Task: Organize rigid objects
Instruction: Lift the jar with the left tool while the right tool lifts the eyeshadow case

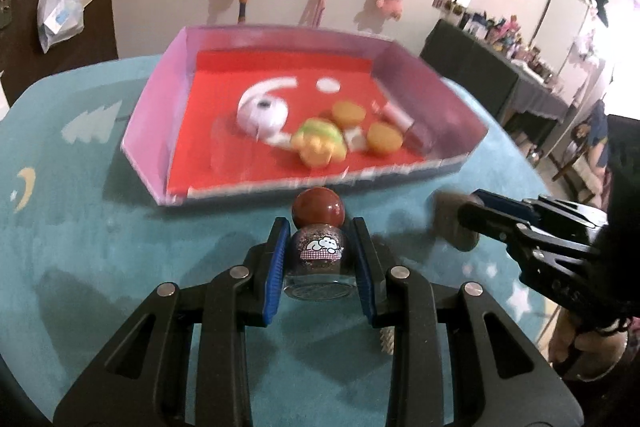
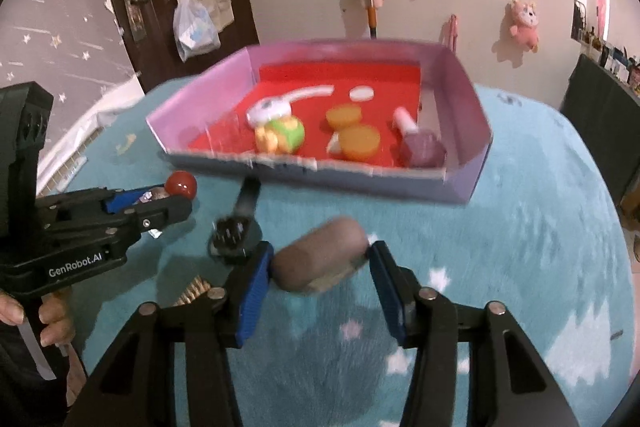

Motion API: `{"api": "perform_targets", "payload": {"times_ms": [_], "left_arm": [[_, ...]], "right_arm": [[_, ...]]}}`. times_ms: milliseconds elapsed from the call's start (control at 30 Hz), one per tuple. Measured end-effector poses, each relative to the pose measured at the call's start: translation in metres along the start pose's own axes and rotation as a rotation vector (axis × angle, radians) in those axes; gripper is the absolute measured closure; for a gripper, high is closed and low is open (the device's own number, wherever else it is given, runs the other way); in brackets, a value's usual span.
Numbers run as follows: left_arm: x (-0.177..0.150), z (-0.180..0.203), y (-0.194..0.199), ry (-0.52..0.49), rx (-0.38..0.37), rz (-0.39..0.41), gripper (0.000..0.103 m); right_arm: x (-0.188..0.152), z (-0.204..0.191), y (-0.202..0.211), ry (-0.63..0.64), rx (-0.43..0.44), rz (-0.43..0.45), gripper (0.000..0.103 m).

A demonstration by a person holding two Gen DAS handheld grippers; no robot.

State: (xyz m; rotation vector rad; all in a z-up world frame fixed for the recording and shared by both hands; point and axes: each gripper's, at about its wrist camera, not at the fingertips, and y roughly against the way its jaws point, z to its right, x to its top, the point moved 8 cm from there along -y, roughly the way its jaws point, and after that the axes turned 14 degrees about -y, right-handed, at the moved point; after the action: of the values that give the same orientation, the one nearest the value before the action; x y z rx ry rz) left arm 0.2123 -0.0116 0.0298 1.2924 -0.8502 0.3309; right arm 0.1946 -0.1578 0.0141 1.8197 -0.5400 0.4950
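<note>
between the left tool's (image 1: 320, 263) pads, a glitter bottle (image 1: 319, 245).

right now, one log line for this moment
left gripper: shut on glitter bottle | right gripper: shut on brown cylinder | pink tray: ahead

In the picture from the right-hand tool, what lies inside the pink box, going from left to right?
White round toy → green and yellow toy → two orange discs → pink-capped bottle, all on the red floor of the pink box.
</note>
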Motion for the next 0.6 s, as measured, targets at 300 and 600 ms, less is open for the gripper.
{"api": "perform_targets", "payload": {"times_ms": [300,600], "left_arm": [[0.002,0.003,-0.008,-0.017,-0.008,-0.005,0.074],[-0.034,-0.005,-0.016,0.019,-0.006,-0.063,0.074]], "right_arm": [[0.010,0.003,-0.008,-0.009,0.021,-0.030,0.083],[-0.006,0.000,-0.011,-0.026,0.062,-0.059,0.041]]}}
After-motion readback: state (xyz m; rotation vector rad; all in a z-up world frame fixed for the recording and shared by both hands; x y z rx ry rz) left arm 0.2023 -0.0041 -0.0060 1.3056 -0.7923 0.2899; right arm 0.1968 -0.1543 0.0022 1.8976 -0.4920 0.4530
